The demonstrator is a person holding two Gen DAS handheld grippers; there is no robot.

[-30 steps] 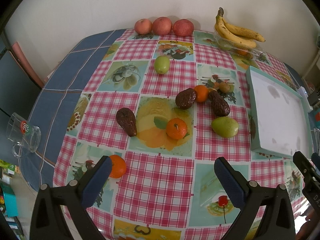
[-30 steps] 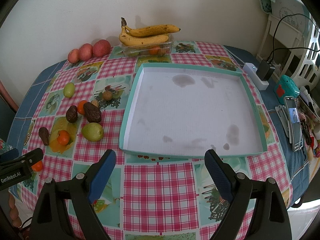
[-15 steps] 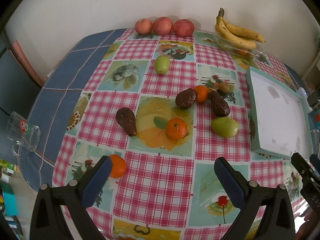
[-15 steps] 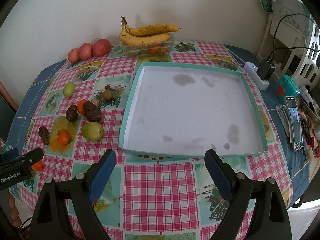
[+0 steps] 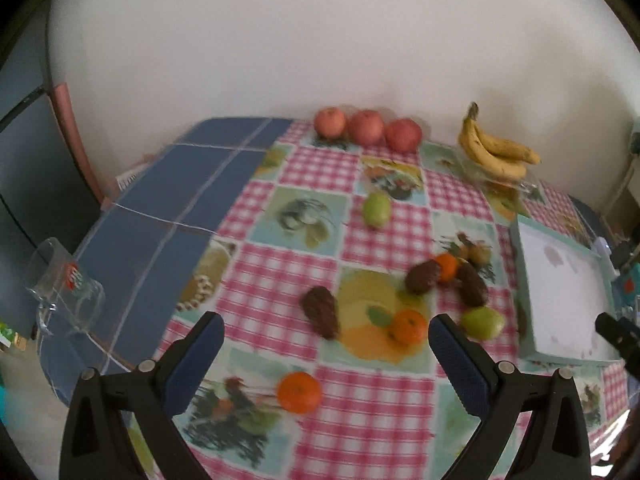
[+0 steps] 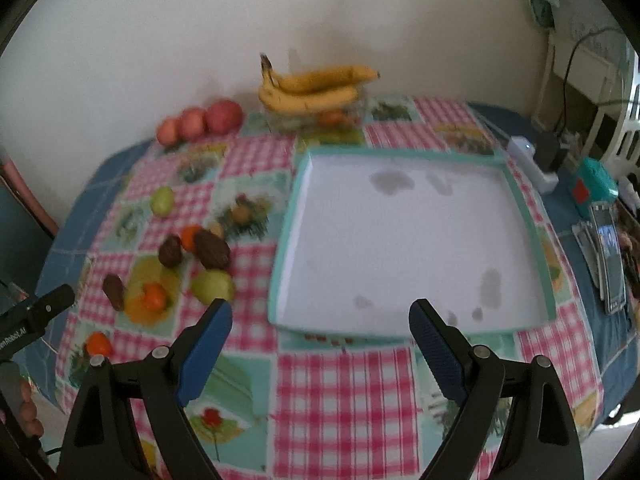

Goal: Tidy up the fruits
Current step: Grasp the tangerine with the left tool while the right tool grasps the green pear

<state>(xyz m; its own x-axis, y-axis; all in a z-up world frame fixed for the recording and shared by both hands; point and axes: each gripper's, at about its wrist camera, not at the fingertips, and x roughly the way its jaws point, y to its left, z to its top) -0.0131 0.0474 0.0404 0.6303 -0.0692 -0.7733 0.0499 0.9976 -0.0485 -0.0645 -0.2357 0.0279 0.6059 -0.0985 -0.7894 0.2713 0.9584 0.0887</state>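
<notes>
My left gripper point(image 5: 324, 334) hangs open over the table's near left part, nothing between its blue pads. An orange point(image 5: 299, 392) lies just below the gap. Beyond lie a dark avocado point(image 5: 321, 312), another orange point(image 5: 408, 326), a green pear point(image 5: 482, 322), two more avocados point(image 5: 422, 277) with an orange point(image 5: 447, 267) between them, and a second green pear point(image 5: 376, 209). Three red apples point(image 5: 366, 127) and bananas point(image 5: 496, 152) sit by the wall. My right gripper point(image 6: 320, 320) stands open before the teal-rimmed white tray point(image 6: 532, 224), which holds no fruit.
A glass mug point(image 5: 66, 292) lies on its side at the table's left edge. A clear box point(image 6: 312, 120) sits under the bananas. A white charger point(image 6: 532, 160), a teal box point(image 6: 596, 184) and a phone point(image 6: 608, 256) crowd the right side. A wall backs the table.
The left view has swung up and leftward, so the fruits sit lower and further right in it and the near orange now lies between the fingers. The right view tilted up slightly. Both grippers stayed open.
</notes>
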